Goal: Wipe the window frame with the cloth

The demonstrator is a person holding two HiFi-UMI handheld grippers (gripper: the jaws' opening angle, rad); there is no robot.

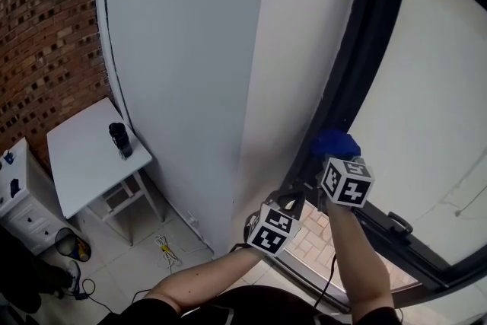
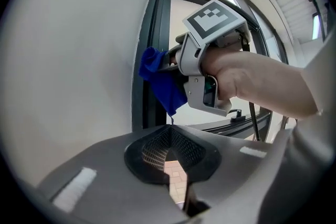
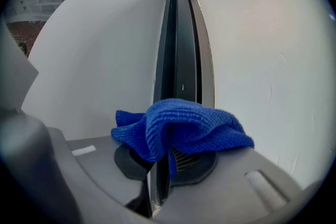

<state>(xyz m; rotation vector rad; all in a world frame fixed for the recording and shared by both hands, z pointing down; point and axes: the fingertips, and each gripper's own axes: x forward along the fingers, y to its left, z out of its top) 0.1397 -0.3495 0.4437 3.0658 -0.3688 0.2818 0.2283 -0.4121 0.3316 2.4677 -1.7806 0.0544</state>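
Observation:
The dark window frame (image 1: 346, 65) runs up between the white wall (image 1: 198, 72) and the pale pane. A blue cloth (image 1: 337, 142) is bunched against the frame's upright, and my right gripper (image 1: 332, 154) is shut on it. In the right gripper view the cloth (image 3: 178, 128) drapes over both jaws of the right gripper (image 3: 163, 157), with the frame (image 3: 181, 50) straight ahead. My left gripper (image 1: 285, 203) hangs lower, beside the frame's bottom corner, apart from the cloth. The left gripper (image 2: 176, 178) has its jaws together and holds nothing. Its view shows the cloth (image 2: 160, 78) pressed on the frame (image 2: 149, 60).
A window handle (image 1: 397, 223) sticks out of the lower frame rail at the right. Down left, a small white table (image 1: 84, 156) carries a black bottle (image 1: 119, 139). Behind it is a brick wall (image 1: 46, 34). A white cabinet (image 1: 19, 202) and cables (image 1: 166, 251) are on the tiled floor.

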